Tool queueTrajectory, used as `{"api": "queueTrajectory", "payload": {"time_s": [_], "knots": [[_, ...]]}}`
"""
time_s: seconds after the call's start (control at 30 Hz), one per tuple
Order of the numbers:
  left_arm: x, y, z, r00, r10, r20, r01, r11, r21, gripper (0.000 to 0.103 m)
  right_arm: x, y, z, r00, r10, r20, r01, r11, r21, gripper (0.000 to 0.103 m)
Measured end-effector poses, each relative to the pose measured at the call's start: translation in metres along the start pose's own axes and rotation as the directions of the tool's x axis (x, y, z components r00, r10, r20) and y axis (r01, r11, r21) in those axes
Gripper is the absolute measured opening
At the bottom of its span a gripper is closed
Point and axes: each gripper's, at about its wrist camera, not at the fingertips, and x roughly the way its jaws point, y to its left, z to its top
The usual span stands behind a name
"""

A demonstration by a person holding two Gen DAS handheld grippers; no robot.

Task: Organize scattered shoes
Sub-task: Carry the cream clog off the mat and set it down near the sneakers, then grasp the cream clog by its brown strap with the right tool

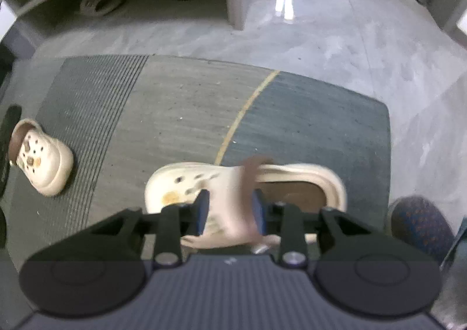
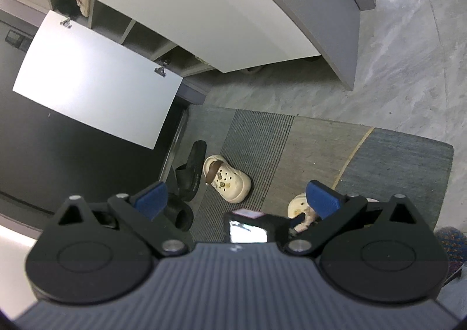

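On the mat's far left lies a cream clog, toe toward the middle. At the near middle, the left gripper is clamped on the second clog, which lies sideways. The right gripper hangs above, fingers apart, holding nothing.

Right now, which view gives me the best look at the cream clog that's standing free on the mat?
The right wrist view: the free clog shows whole and sharp, from above, on the mat beside black slippers. The left wrist view shows it small, blurred and warped near the left edge.
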Motion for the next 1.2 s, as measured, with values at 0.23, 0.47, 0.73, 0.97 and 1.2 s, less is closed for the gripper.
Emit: {"api": "queueTrajectory", "payload": {"time_s": [0.23,0.47,0.73,0.97,1.2], "knots": [[-0.038,0.016,-0.014,0.999,0.038,0.009,-0.037,0.995,-0.095,0.054,-0.012,-0.005,-0.001,0.999,0.024,0.022,-0.024,1.0,0.001,0.103],[-0.121,0.047,-0.03,0.984,0.156,0.086,-0.127,0.953,-0.275,0.087,-0.02,-0.004,-0.009,0.999,-0.047,0.005,0.048,0.988,-0.144,0.103],[-0.261,0.052,-0.062,0.937,0.31,0.161,-0.206,0.862,-0.464,0.103,-0.029,-0.004,-0.017,0.991,-0.133,-0.003,0.126,0.943,-0.309,0.103],[-0.348,0.038,-0.086,0.91,0.321,0.264,-0.109,0.796,-0.595,0.103,0.034,-0.003,-0.063,0.953,-0.299,-0.045,0.249,0.862,-0.442,0.094],[-0.405,0.012,-0.146,0.888,0.361,0.286,-0.084,0.738,-0.67,0.103,0.132,-0.076,-0.094,0.933,-0.324,-0.154,0.269,0.916,-0.298,0.061]]}}
